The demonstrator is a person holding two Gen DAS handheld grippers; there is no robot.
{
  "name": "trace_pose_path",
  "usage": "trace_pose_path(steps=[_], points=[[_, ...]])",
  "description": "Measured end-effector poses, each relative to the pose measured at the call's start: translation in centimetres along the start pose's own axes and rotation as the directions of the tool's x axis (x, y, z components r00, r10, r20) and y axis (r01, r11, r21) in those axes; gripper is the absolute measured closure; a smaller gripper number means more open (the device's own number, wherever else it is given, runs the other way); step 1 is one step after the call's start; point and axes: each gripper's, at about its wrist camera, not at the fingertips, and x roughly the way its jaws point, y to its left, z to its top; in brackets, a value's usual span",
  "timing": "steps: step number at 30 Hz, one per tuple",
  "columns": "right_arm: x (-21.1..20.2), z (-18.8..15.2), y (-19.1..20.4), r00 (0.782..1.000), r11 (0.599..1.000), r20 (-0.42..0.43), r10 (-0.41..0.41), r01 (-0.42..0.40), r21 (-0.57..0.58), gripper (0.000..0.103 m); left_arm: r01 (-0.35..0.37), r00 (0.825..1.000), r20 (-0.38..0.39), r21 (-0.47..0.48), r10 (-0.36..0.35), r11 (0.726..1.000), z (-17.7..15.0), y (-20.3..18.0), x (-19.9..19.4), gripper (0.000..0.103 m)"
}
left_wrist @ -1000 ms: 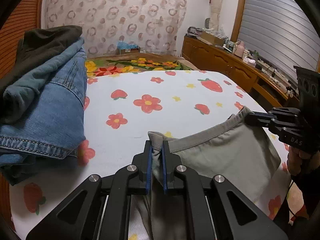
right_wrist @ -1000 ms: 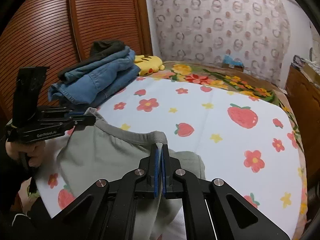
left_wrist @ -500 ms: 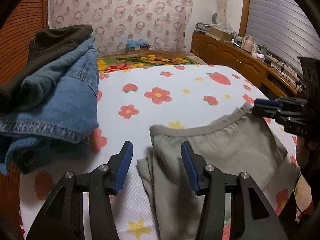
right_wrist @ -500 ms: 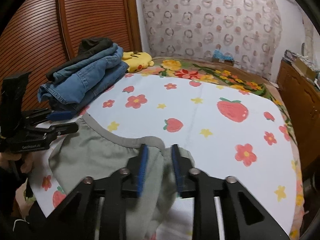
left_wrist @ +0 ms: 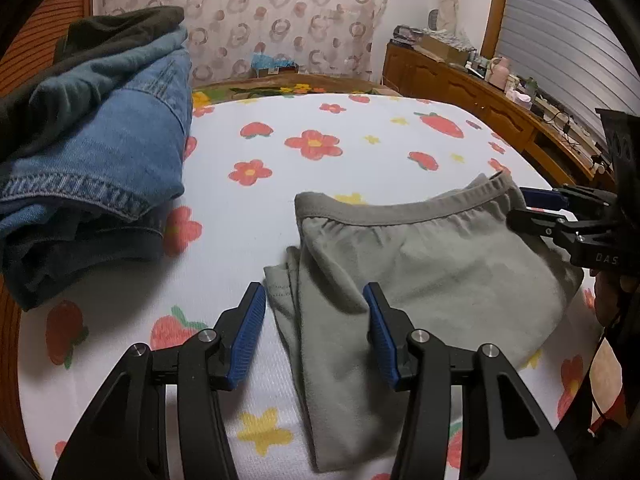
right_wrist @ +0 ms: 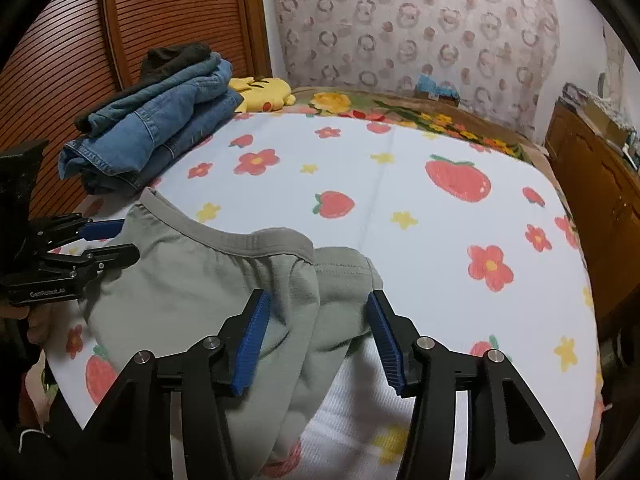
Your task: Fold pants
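grey cotton-like pants [left_wrist: 432, 272]: soft matt knit cloth, ribbed elastic waistband, stitched hems
white bed cover printed with strawberries and flowers [left_wrist: 320, 184]: matt cloth, fine ribbed weave
stack of blue denim jeans [left_wrist: 100, 152]: coarse matt denim, pale worn seams, heavy stitching
dark olive folded garment on top of the stack [left_wrist: 120, 28]: matt soft cloth
left gripper [left_wrist: 316, 332]: matt black plastic arms, shiny round metal bolt heads, blue ridged rubbery pads [left_wrist: 248, 336]
right gripper [right_wrist: 318, 340]: same matt black plastic, bright metal bolts, blue ridged pads [right_wrist: 252, 340]
reddish-brown slatted wardrobe door [right_wrist: 160, 20]: semi-gloss wood
brown sideboard [left_wrist: 460, 88]: varnished wood
ring-patterned curtain [right_wrist: 400, 20]: thin matt cloth
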Motion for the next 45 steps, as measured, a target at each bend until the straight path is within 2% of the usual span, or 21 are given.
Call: trace_pose_path(steps=[7,16,27,31,34,38,43,45], points=[[0.8,-0.2,-0.1,0.999,1.0,-0.031,0.015,-0.015,0.006,0.046,-0.007,1.0,-0.006,0.008,0.007,1.0,0.1,-0.1,0.2,0.049],[1.1,-0.4,-0.2,0.999,0.999,-0.029,0.028,-0.028,0.016,0.045,-0.015,1.0,0.008,0.017,0.015,1.0,0.0,-0.2,0.3,0.046],[1.3,-0.4,0.0,0.995,0.995,-0.025,0.099,-0.098,0.033,0.045,0.003,1.0,0.013,0.004,-0.003,1.0,0.0,0.1,0.1,0.046],[1.4,-0.3,0.5,0.995,0.995,-0.028,0.1,-0.099,0.005,0.059,0.018,1.0,0.012,0.004,-0.018,1.0,0.0,0.2,0.1,0.046],[1.5,-0.3,0.2,0.994,0.994,-0.022,0.106,-0.105,0.03,0.064,0.036,0.999,0.01,-0.002,-0.036,0.999,0.0,0.3,0.1,0.046],[1.7,-0.2,0.0,0.992,0.992,-0.017,0.122,-0.121,0.047,0.073,0.056,0.998,0.006,0.01,-0.056,0.998,0.0,-0.1,0.0,0.057],[1.8,-0.3,0.2,0.99,0.989,-0.015,0.138,-0.137,0.047,0.084,0.1,0.995,0.003,-0.002,-0.1,0.995,0.0,-0.2,-0.1,0.087],[1.8,-0.3,0.4,0.99,0.989,-0.012,0.143,-0.142,0.043,0.087,0.106,0.994,0.015,0.006,-0.106,0.994,0.0,-0.5,-0.4,0.089]])
